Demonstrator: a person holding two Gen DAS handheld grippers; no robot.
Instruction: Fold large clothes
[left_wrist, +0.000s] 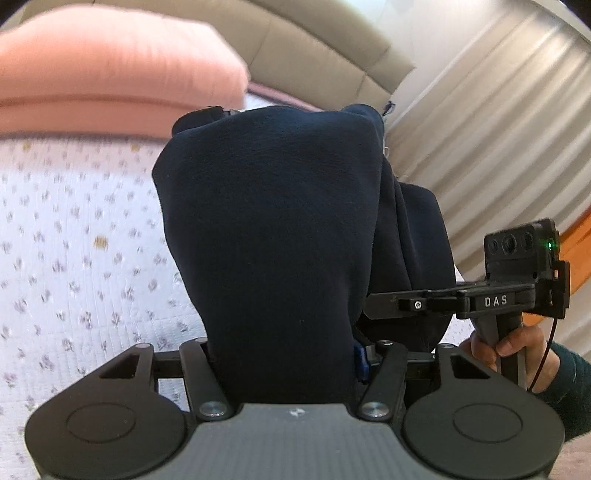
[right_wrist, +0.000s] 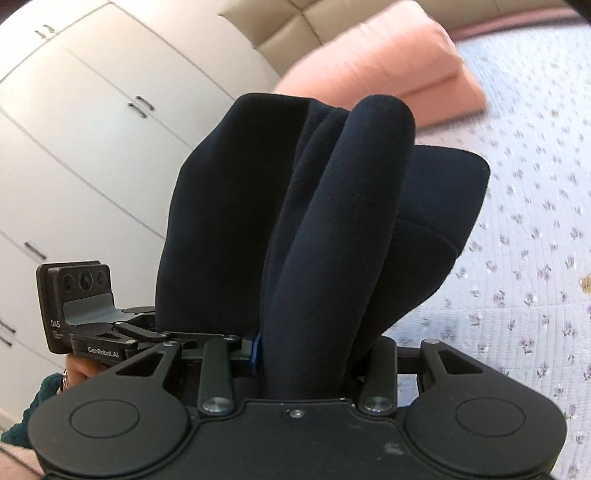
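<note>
Holding dark navy soft cloth (left_wrist: 273, 236) clenched in left gripper (left_wrist: 291, 365) and right gripper (right_wrist: 303, 354); edges best kept level above flowered white bed cover (left_wrist: 74, 229).

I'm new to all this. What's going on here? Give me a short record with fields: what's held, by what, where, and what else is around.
held: dark navy garment, bunched in thick folds
left gripper: shut on the garment, fabric hides its fingers
right gripper: shut on the garment too
who: a person, hand on the right gripper's handle
surface: white quilted bedspread with small purple flowers
nearby: folded pink blanket, beige headboard, white wardrobe, curtain
</note>
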